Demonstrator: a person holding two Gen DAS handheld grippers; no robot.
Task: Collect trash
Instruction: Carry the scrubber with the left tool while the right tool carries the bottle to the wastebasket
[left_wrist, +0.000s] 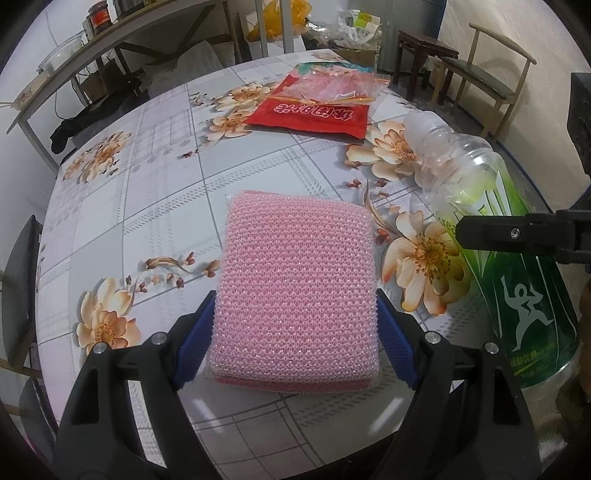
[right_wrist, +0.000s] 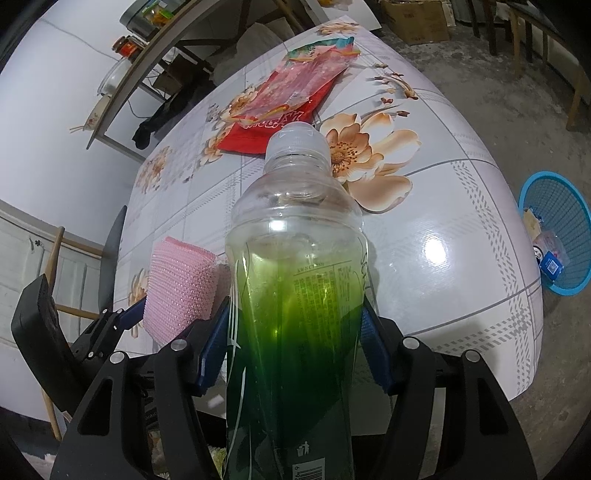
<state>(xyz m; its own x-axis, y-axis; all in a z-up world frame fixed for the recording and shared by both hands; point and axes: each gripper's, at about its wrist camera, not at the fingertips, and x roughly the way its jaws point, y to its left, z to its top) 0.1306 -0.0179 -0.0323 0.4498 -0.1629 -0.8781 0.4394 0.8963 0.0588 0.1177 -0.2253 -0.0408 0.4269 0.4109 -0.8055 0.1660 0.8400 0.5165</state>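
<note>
1. Our left gripper (left_wrist: 295, 328) reaches forward, low over the table (left_wrist: 155, 192), its blue pads (left_wrist: 194, 350) pressed against both sides of a pink sponge (left_wrist: 295, 288). The jaws stand fairly wide, clamped on the sponge's near end.
2. From the left wrist view, the sponge lies flat along the gripper's line; we cannot tell whether its far end rests on the table or hangs just above it.
3. Our right gripper (right_wrist: 295, 350) sits just to the right of the left one, angled up and forward. Its pads (right_wrist: 212, 350) close on the green-labelled body of a bottle (right_wrist: 295, 258).
4. The bottle points away from us along the fingers, its capped neck toward the far side of the table. It looks clear and empty above the label.
5. In the right wrist view, the sponge (right_wrist: 181, 288) shows just left of the bottle.
6. A red packet (left_wrist: 314, 110) lies on the far part of the table with a clear pink wrapper (left_wrist: 328, 86) on top of it, well apart from both grippers.
7. A blue basket (right_wrist: 557, 232) stands on the floor beyond the table's right edge, with some scraps inside.
</note>
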